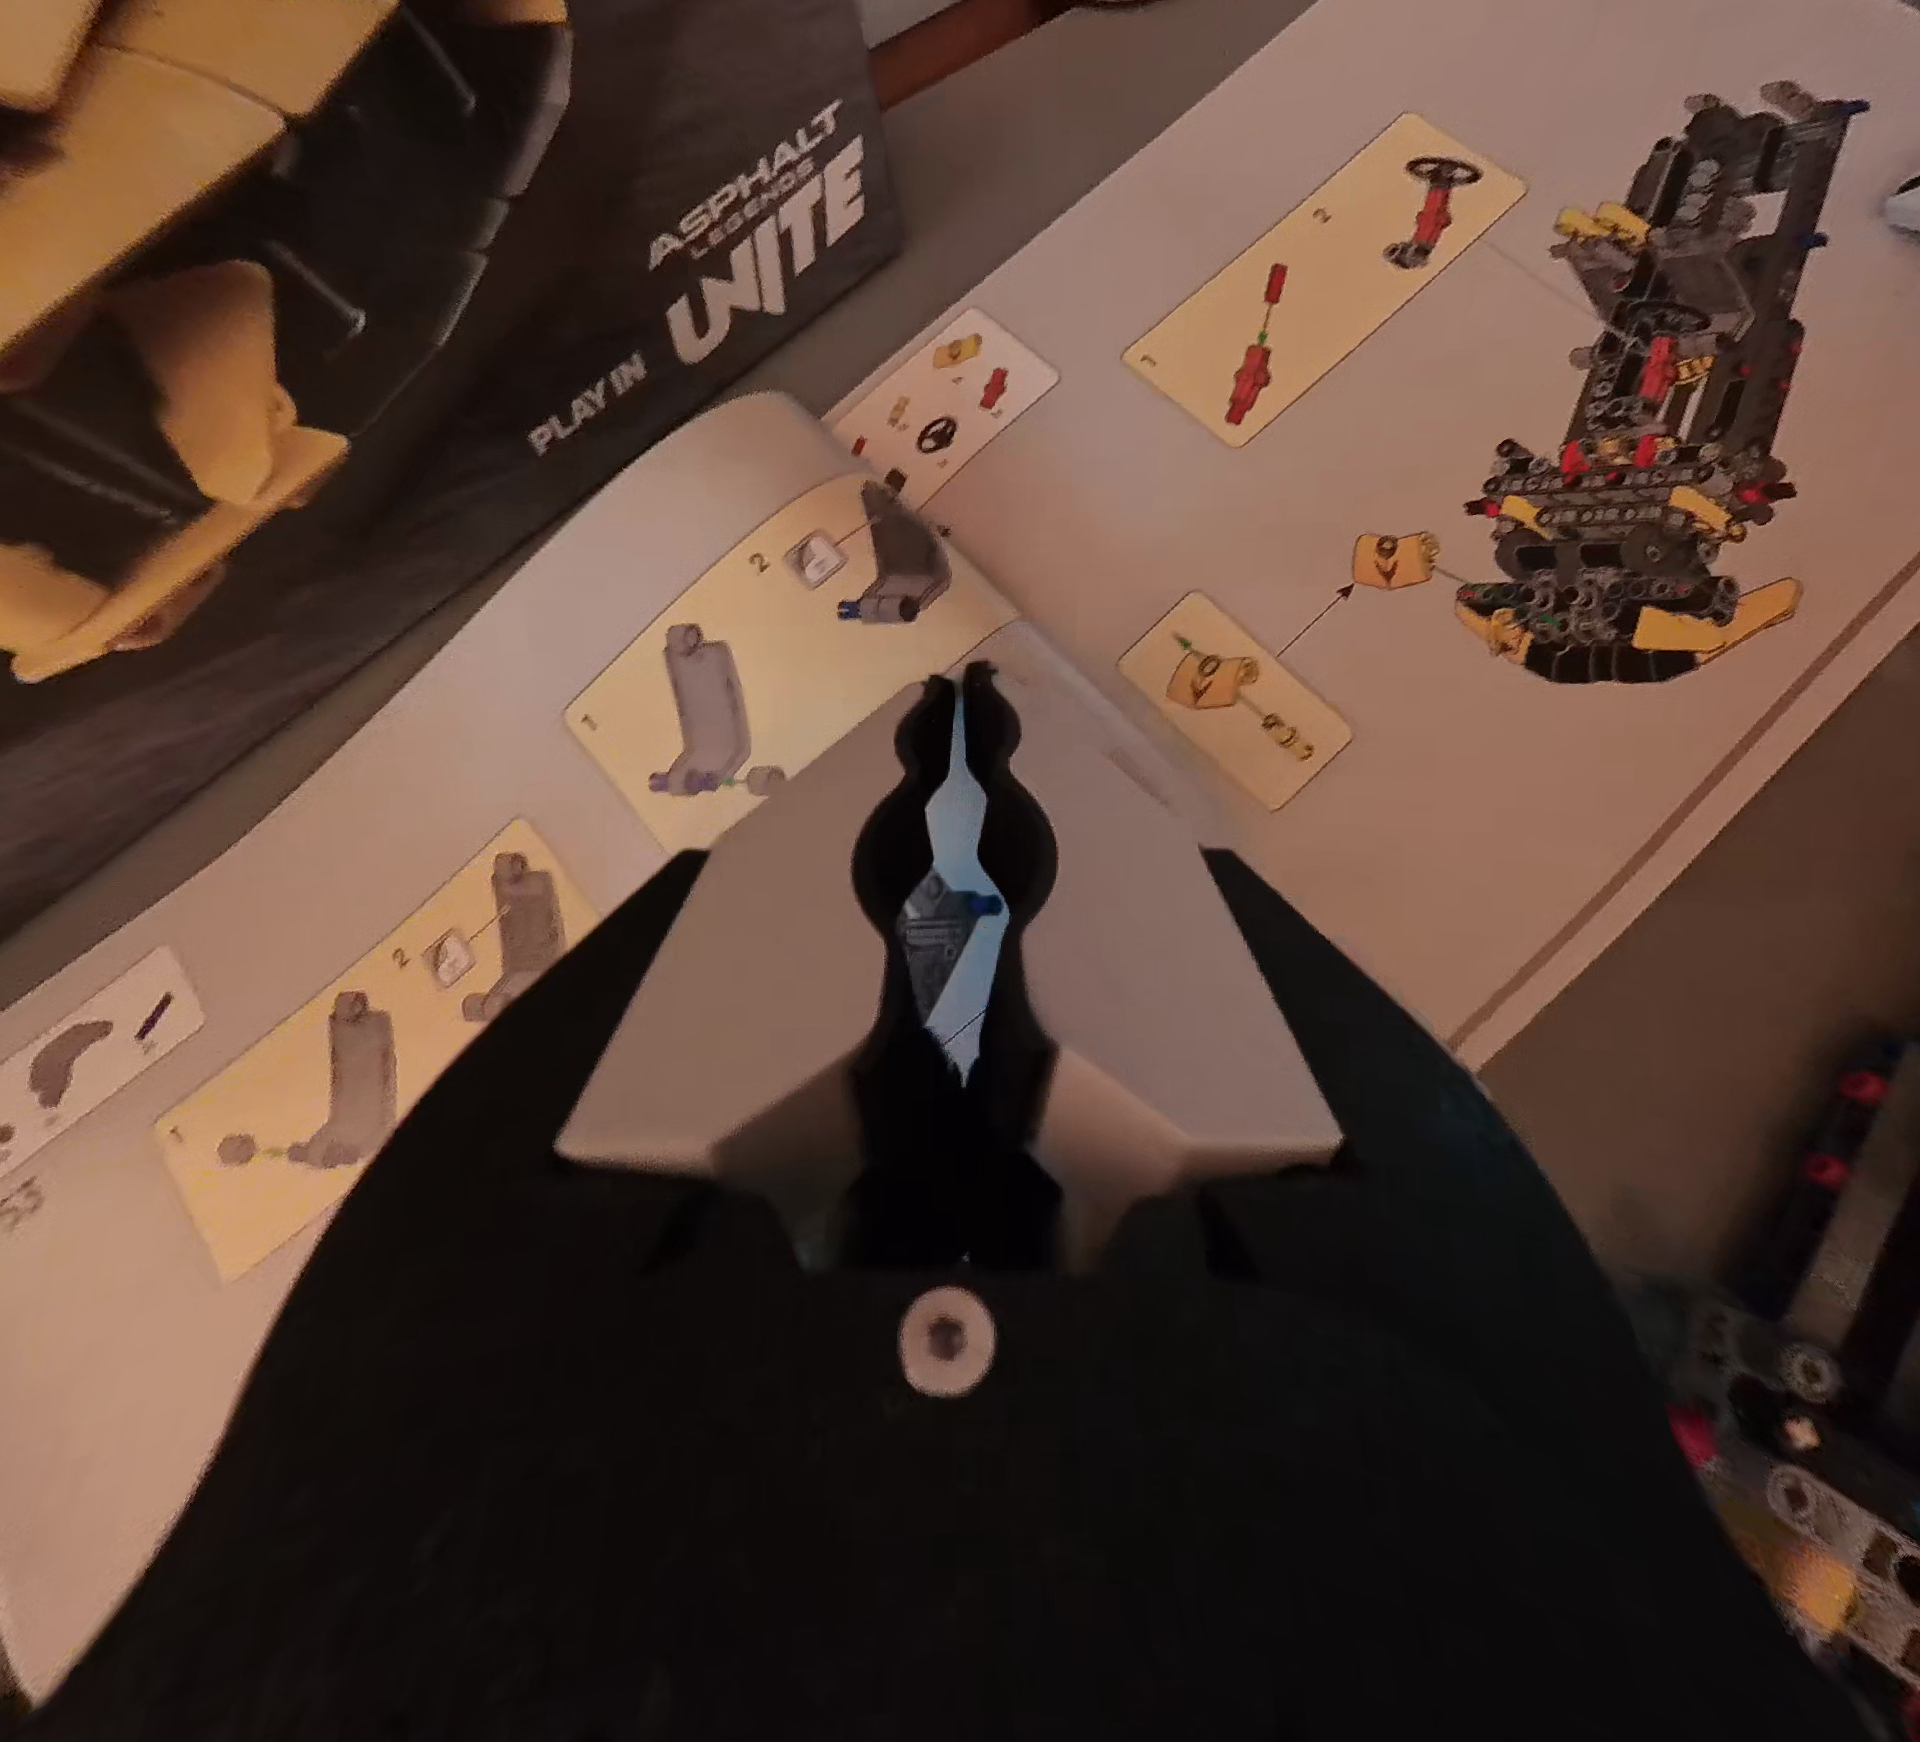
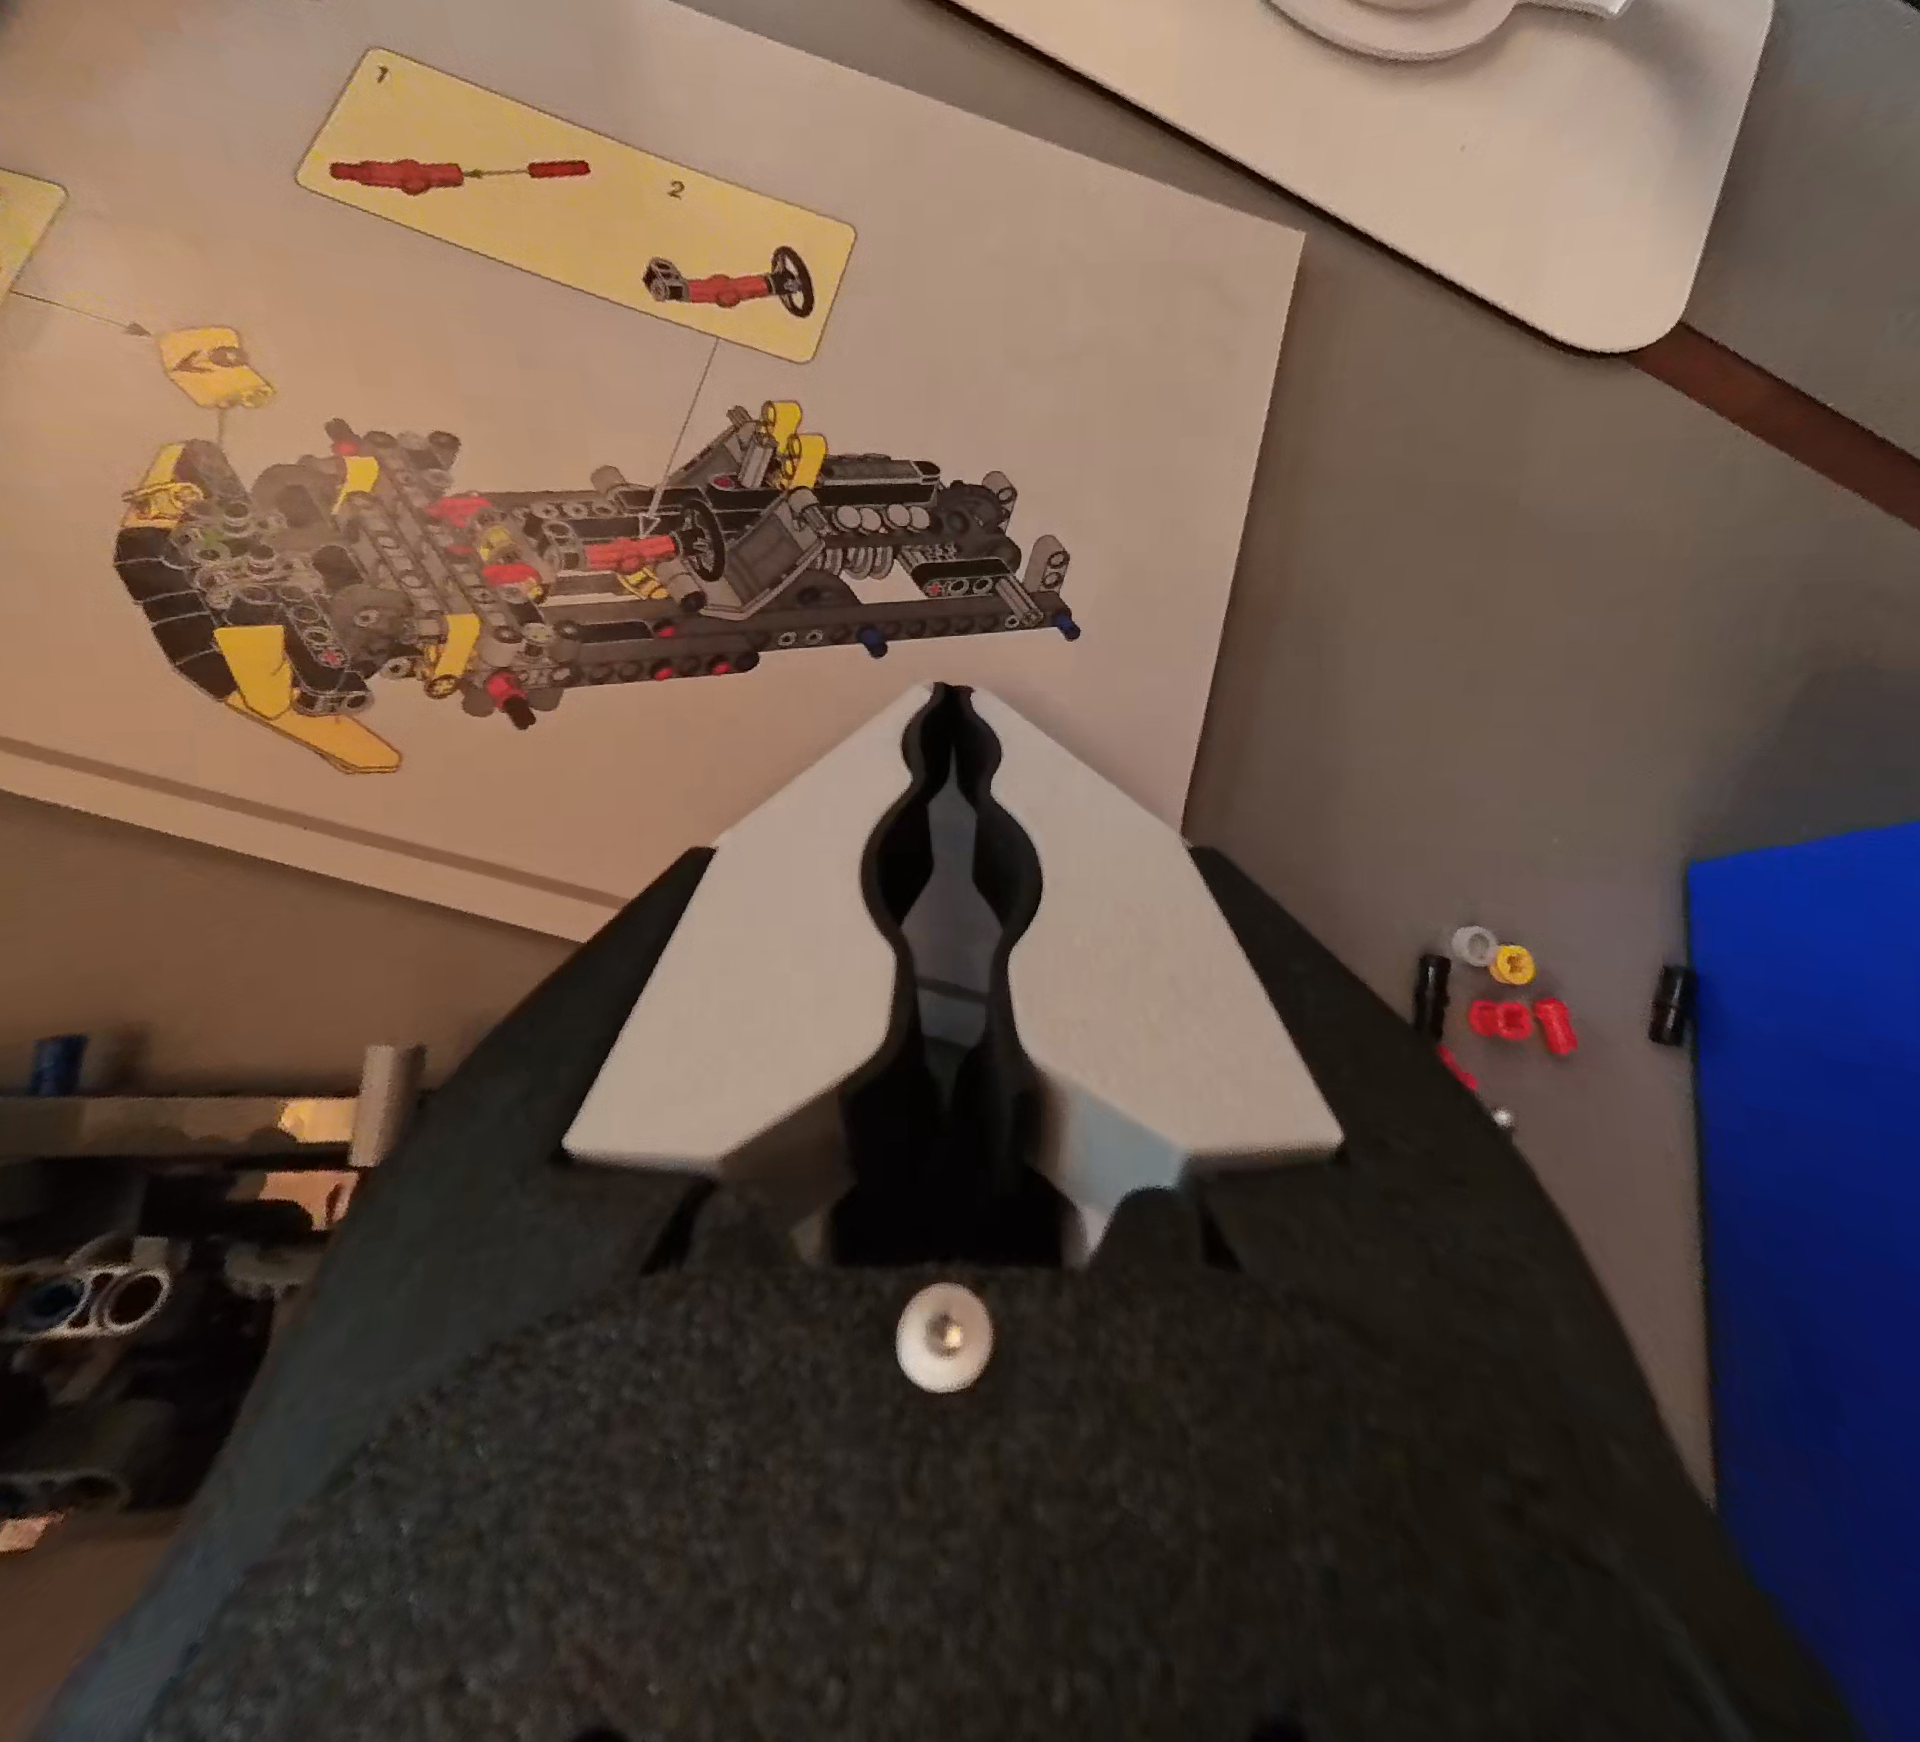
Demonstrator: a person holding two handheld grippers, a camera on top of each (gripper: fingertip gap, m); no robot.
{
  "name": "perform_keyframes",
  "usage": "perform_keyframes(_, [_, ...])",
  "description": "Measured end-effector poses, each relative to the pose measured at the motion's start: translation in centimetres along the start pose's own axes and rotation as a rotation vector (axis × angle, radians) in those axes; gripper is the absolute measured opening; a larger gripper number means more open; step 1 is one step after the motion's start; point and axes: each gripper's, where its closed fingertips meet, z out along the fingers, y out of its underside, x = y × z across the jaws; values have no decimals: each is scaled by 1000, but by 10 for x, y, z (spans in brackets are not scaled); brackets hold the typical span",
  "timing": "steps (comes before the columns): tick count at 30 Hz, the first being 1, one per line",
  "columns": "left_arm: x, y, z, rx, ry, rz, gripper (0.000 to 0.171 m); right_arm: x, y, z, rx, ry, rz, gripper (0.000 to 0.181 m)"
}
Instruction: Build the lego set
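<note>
The open instruction booklet [image 1: 1351,445] lies flat on the grey table, and its right page also shows in the right wrist view [image 2: 727,342]. My left gripper [image 1: 962,676] hovers over the booklet's fold, fingers closed with only a thin slit between them, holding nothing. My right gripper [image 2: 940,690] is shut and empty over the right page's lower edge. The partly built dark model [image 1: 1829,1360] lies at the lower right of the left wrist view and at the lower left of the right wrist view [image 2: 156,1225]. Small loose red, yellow, grey and black pieces [image 2: 1507,1006] lie on the table to the right.
The set's dark box [image 1: 468,186], printed with a yellow car, stands at the upper left, touching the booklet. A white monitor stand base [image 2: 1351,82] sits at the far side. A blue flat sheet [image 2: 1818,1225] lies at the right edge, beside the loose pieces.
</note>
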Motion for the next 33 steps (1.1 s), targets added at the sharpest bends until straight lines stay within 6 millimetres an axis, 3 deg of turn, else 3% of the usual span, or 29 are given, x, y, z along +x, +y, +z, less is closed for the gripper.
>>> perform_keyframes(3, [-2,8,5,-32,8,-2,0,0,0,0,6,-6,6,0])
perform_keyframes(6, [-27,20,12,-109,-148,108,0,0,2,-2,1,-1,14,0])
perform_keyframes(14, [-28,-7,41,-89,-171,157,0,4,15,-14,-10,23,67,0])
perform_keyframes(22, [-25,0,35,-82,-72,49,0,4,17,-16,-26,10,64,0])
perform_keyframes(26, [-25,0,31,-68,-105,75,0,3,16,-15,-20,6,52,0])
perform_keyframes(31, [-17,-9,3,-25,-60,37,7,4,16,-16,-20,0,38,0])
perform_keyframes(33, [-11,0,-1,-39,-14,25,15,4,17,-16,-21,-5,34,0])
